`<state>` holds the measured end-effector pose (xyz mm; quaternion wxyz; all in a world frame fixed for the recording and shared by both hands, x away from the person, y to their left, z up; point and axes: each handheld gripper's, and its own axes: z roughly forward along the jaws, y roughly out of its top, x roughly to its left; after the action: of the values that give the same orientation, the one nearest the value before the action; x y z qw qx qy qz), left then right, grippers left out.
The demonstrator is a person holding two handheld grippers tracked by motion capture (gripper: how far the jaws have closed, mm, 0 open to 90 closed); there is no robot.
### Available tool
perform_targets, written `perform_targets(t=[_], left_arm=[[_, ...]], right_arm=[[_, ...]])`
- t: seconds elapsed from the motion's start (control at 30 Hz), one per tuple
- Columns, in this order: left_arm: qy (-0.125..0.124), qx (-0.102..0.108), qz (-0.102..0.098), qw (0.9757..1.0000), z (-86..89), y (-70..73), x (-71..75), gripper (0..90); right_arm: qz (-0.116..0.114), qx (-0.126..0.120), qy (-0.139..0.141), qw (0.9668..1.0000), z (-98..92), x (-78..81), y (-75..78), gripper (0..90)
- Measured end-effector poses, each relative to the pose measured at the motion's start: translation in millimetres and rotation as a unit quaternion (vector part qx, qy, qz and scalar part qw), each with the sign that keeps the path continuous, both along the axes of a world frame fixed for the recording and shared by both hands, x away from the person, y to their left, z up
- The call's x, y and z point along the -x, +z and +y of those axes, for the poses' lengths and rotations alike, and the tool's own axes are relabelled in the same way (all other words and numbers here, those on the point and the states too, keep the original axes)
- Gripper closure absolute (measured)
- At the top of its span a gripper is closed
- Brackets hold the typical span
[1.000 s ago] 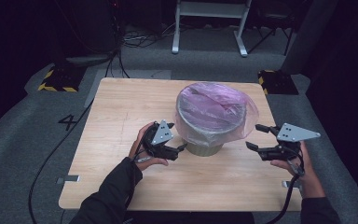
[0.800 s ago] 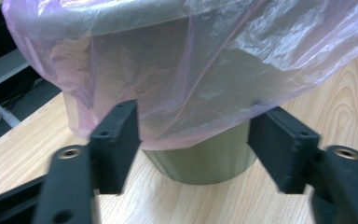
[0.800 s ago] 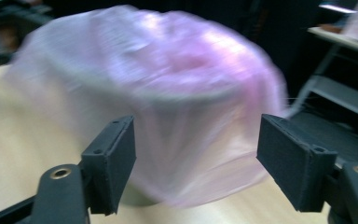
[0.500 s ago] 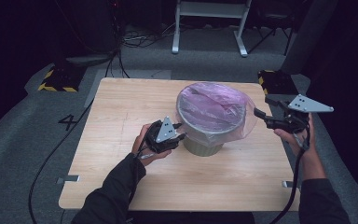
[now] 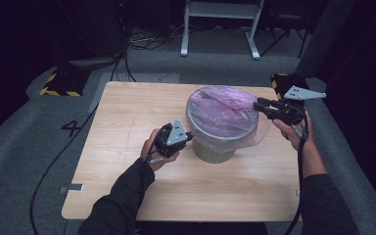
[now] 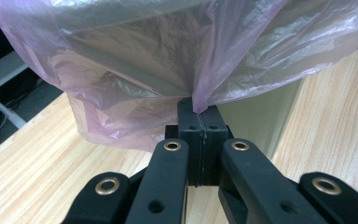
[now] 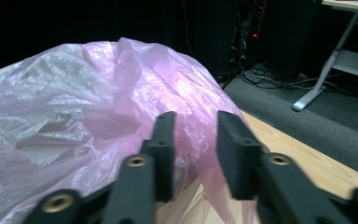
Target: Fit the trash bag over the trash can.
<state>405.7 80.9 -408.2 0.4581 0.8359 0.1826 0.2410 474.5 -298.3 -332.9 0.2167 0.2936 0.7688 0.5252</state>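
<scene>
My right gripper (image 5: 260, 107) has swung up to the bin (image 5: 215, 151) rim on the worktop (image 5: 127, 122), fingers closing around the pink bag (image 5: 220, 110) but not yet pinching. The left gripper (image 6: 200, 114) has clamped the bag's hem. Pulling unevenly could tip the bin.
</scene>
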Motion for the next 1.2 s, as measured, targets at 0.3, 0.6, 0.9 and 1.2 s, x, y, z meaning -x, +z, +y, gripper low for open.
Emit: perform_targets(t=[0.3,0.6,0.9,1.2], left_arm=[[-0.001,-0.02,0.004,0.9998,-2.1,-2.9,-2.7,90.0],[-0.011,-0.034,0.014,0.9993,-2.8,-6.8,-3.5,90.0],[-0.014,-0.034,0.019,0.9991,-0.7,-10.1,-4.4,90.0],[-0.011,-0.046,0.019,0.9987,2.4,-14.2,-5.2,90.0]], right_arm=[[0.0,-0.027,-0.045,0.9986,2.9,-12.3,4.5,86.0],[0.027,-0.024,-0.117,0.9924,7.6,-38.5,-4.3,89.5],[0.074,0.004,-0.131,0.9887,17.4,-58.4,-30.1,90.0],[0.116,0.021,-0.109,0.987,29.4,-67.7,-56.0,90.0]])
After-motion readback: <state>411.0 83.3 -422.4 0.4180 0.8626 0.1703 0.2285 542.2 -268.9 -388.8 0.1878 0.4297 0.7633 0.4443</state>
